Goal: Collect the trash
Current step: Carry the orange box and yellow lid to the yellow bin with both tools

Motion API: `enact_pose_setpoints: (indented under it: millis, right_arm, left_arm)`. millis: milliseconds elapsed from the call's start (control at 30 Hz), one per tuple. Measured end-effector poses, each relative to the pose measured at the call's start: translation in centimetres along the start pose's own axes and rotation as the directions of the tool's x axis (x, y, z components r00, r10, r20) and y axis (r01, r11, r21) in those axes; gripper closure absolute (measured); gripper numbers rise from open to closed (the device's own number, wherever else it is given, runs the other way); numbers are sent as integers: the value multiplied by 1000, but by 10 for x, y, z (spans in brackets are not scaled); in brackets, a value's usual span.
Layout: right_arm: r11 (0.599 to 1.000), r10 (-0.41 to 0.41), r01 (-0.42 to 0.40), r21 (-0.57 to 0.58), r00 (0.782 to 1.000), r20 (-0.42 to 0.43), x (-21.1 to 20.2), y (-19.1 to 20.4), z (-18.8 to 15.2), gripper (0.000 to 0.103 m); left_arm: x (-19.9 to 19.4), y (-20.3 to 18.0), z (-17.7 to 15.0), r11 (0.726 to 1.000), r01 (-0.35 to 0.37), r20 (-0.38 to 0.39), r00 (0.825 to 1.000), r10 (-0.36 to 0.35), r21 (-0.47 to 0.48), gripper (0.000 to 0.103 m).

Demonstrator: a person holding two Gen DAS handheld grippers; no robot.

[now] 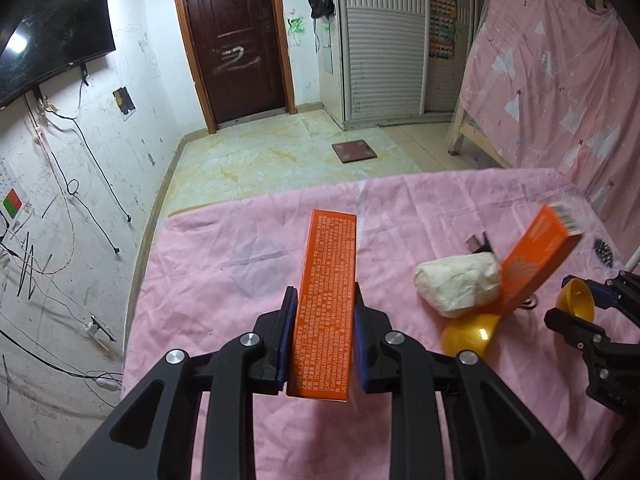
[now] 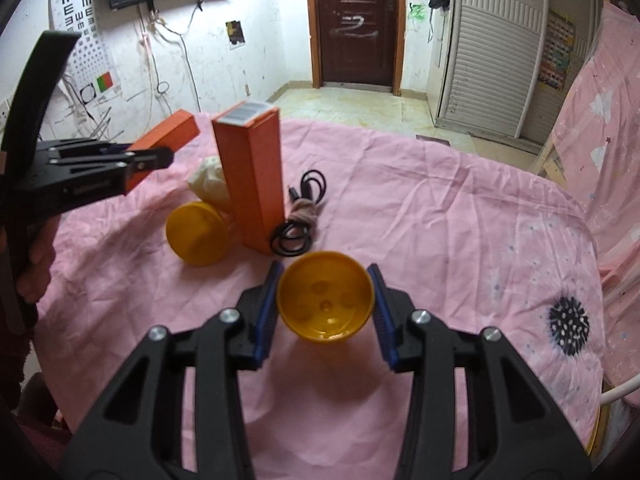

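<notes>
Since both tools are already loaded, what matters next is where each held piece sits relative to what remains on the bench [image 2: 440, 208].

Left gripper [image 1: 322, 306]: jaws clamped on the flat orange box [image 1: 325, 300], pads on its 2 long faces. Its long axis runs straight out along the fingers, far end pointing toward the door. In the right wrist view that box appears lifted off the pink cloth, at the far left.

Right gripper [image 2: 325, 298]: the yellow cup [image 2: 326, 300] sits between the jaws, open mouth facing the camera. The right pad looks to be touching its rim; the left pad shows a thin gap, so you cannot call the grip firm from here.

Left on the bench: 1 tall orange box [image 2: 252, 178] standing upright, slightly tilted, long axis vertical; a second yellow cup [image 2: 196, 234] on its side just left of that box's base; a white paper wad [image 1: 458, 286] behind them; a black cable [image 2: 298, 216] coiled just right of the box.

Judgement: the tall box lies dead ahead of your right jaws and beyond them, so that side is nearer; the lying cup and the wad fall closer to your left. No bin shows in either view, so you cannot tell which way to carry.
</notes>
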State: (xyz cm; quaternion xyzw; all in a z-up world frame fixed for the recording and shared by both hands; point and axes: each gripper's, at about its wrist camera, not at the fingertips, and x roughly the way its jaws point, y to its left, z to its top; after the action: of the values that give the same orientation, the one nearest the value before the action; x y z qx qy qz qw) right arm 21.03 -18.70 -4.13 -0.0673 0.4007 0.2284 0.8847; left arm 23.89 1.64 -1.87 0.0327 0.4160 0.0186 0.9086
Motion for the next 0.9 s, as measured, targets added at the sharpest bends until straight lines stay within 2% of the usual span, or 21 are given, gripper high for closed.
enact_pose_setpoints:
  millis: [267,467,900]
  right_arm:
    - [999,-22,18,38,996,83,-36,-19,-5,63]
    - [997,-44,34,74,989,142,-66,-39,-17,63]
    - [973,-134,82,217,962,239,-125,-101,-54,63]
  left_arm:
    - [-37,-19,6,1000,8,65,998,-9,14,85]
    - [-66,-52,7,997,22,112,993,-30,68,85]
    - [-111,-129,7,981,101,182,975,-131,165,85]
